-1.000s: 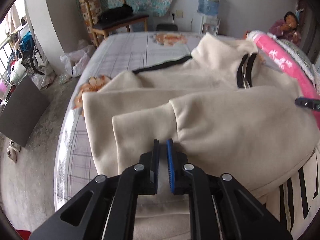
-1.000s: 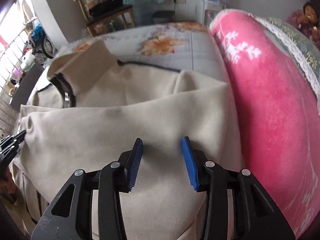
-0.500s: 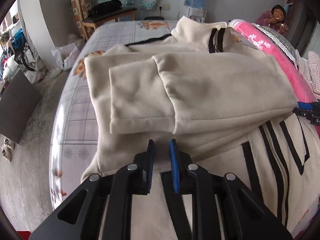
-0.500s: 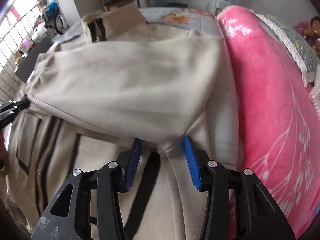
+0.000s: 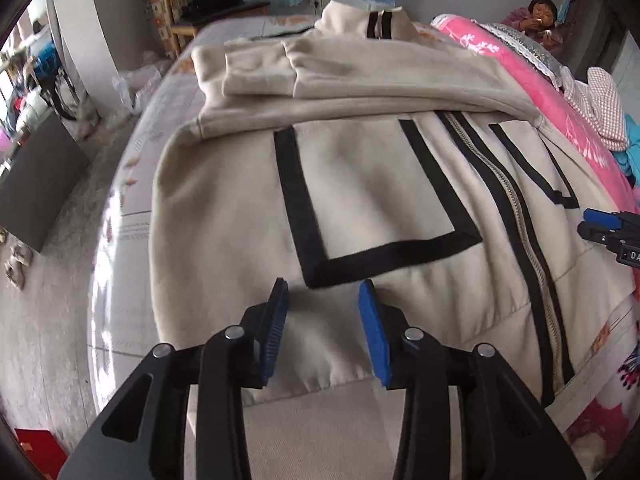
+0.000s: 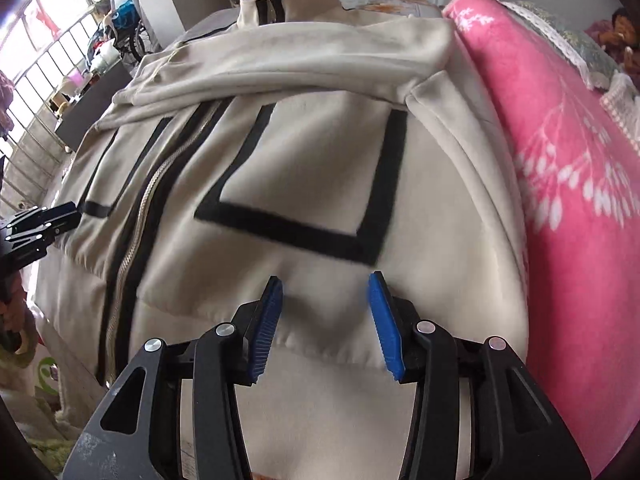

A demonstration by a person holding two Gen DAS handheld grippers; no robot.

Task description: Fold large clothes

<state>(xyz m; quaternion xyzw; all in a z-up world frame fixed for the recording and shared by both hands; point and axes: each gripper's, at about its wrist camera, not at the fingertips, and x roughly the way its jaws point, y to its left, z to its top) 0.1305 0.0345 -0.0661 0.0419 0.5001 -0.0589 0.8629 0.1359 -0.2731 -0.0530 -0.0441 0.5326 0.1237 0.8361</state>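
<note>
Spread across the bed (image 5: 132, 184) lies the cream jacket (image 5: 360, 184), sleeves already folded over its far chest, while our left gripper (image 5: 323, 334), jaws just opening, and right gripper (image 6: 325, 322) hang released above the near hem, bottom fold pending.

Home bedroom: bed (image 5: 132, 168), pink blanket (image 6: 560, 160), wooden chair (image 5: 188, 12).

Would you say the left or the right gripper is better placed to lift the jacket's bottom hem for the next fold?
Neither clearly: left gripper and right gripper both hover open over the jacket near its hem, one each side of the zipper.
</note>
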